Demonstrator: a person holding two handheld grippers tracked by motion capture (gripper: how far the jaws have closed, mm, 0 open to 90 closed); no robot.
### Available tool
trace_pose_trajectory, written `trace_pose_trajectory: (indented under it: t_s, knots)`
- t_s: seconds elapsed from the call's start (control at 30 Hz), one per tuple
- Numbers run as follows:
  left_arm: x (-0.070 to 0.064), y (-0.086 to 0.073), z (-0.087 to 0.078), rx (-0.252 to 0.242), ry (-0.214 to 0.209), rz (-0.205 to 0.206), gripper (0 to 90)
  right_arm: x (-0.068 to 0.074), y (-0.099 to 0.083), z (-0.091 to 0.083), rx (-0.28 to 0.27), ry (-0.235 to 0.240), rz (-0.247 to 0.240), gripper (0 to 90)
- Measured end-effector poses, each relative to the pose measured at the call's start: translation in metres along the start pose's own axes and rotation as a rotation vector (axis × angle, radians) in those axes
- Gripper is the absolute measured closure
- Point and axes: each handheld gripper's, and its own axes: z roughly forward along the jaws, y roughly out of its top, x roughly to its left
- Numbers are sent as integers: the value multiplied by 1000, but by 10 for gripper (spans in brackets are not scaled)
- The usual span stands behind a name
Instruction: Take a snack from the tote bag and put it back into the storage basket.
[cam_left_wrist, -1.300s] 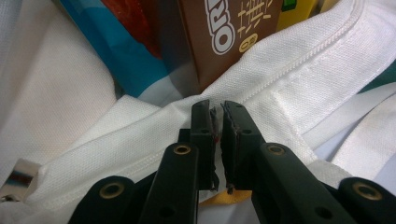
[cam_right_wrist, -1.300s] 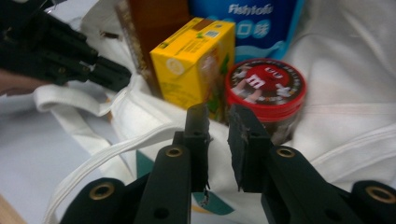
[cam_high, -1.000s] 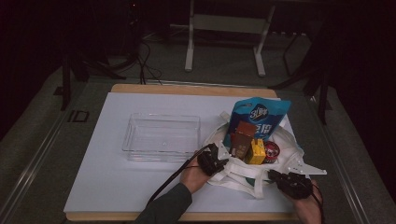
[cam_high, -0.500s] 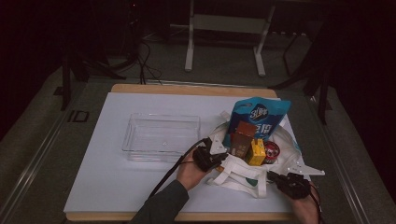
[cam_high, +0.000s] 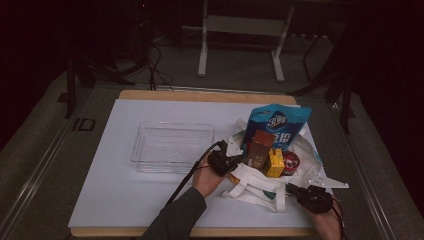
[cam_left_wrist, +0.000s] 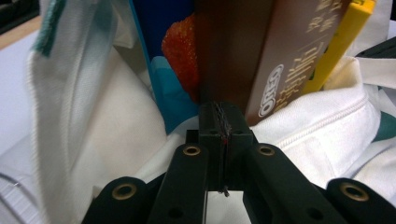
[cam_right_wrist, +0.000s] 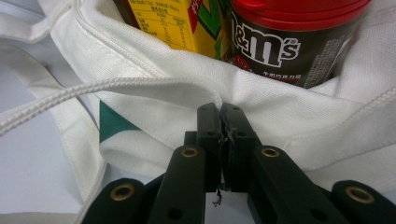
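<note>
While both grippers pinch the tote bag (cam_high: 260, 182) cloth, left gripper (cam_left_wrist: 219, 123) and right gripper (cam_right_wrist: 225, 122) jaws closed, its mouth presumably stays open for unpacking.

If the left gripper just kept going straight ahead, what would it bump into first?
Most likely the brown Oreo box, standing in the white bag right ahead of the left gripper. Its jaws are closed; whether bag cloth lies between them is unclear.

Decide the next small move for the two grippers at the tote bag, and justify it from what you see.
Probably open the left gripper: its jaws are shut in front of the brown Oreo box, which stands in the white tote bag, and they must part to grasp it. The right gripper pinches the bag's rim, steadying it.
</note>
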Motion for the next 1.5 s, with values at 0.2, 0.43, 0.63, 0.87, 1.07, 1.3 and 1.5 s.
trace_pose_trajectory:
  t_s: [0.2, 0.43, 0.63, 0.87, 1.07, 1.3, 1.5]
  knots:
    - [-6, 4, 4, 22, -8, 39, 880, 0, 0, 0, -2, 2, 4, 867]
    - [-13, 6, 4, 31, -44, 59, 889, 1, 0, 0, -1, -1, 3, 867]
    - [-21, 7, 5, 33, -94, 72, 892, 1, 0, 1, 0, 1, 4, 866]
    - [-11, 7, 2, 40, -135, 83, 748, 0, -1, 1, -3, 5, 5, 865]
    - [-7, 13, -5, 28, -184, 92, 639, 0, -1, 1, -8, 10, 7, 863]
    - [3, 21, -14, 0, -256, 58, 625, 0, -2, 0, -9, 12, 9, 861]
    - [8, 30, -26, -42, -225, 72, 550, 0, -2, 0, -11, 15, 8, 859]
